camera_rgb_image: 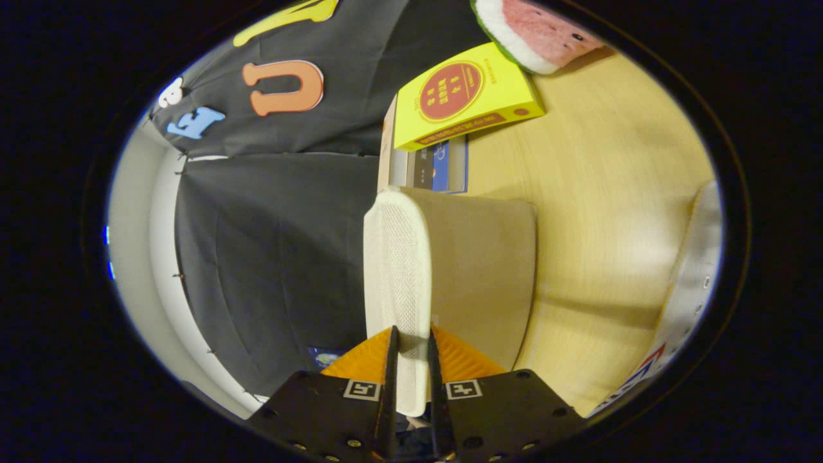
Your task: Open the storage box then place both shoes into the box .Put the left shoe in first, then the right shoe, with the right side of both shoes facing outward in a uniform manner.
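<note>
My gripper (411, 334) is shut on the white, rough-textured edge (397, 270) of a beige panel (482, 276), which looks like the storage box's lid or door. The white edge runs between both fingers and on ahead of them to a rounded end. The view is rolled on its side, so the wooden table (598, 193) stands to the right of the panel. A white shoe (691, 283) with small eyelets and a red and blue stripe lies on the table far to the right of the fingers. I cannot make out the rest of the box.
Beyond the panel a yellow book (463, 96) lies on top of other books (437, 167). A watermelon-slice cushion (533, 32) sits past the yellow book. The black cloth wall (270, 257) hangs to the left of the fingers.
</note>
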Tool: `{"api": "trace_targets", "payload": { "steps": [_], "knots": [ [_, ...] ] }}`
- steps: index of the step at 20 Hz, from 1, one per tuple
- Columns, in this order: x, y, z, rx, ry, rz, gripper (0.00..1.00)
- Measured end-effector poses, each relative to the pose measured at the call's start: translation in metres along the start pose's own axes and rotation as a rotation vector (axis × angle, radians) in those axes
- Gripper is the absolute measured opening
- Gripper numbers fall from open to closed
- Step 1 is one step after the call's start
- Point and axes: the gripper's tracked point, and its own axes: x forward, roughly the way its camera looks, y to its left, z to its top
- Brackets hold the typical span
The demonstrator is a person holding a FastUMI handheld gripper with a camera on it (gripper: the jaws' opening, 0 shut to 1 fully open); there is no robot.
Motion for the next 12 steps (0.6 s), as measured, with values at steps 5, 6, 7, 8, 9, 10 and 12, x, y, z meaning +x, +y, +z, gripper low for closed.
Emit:
{"api": "trace_targets", "payload": {
  "steps": [5, 6, 7, 8, 9, 10, 12],
  "knots": [
    [-0.013, 0.035, -0.005, -0.045, -0.007, -0.061, 0.03],
    [-0.014, 0.046, -0.007, -0.061, -0.008, -0.069, 0.02],
    [-0.015, 0.059, -0.008, -0.077, -0.013, -0.071, 0.02],
    [-0.014, 0.072, -0.006, -0.099, -0.014, -0.08, 0.02],
    [-0.013, 0.082, -0.005, -0.126, -0.023, -0.099, 0.02],
    [-0.009, 0.091, -0.001, -0.147, -0.029, -0.127, 0.02],
    [0.003, 0.109, 0.005, -0.17, -0.038, -0.167, 0.03]
  ]
}}
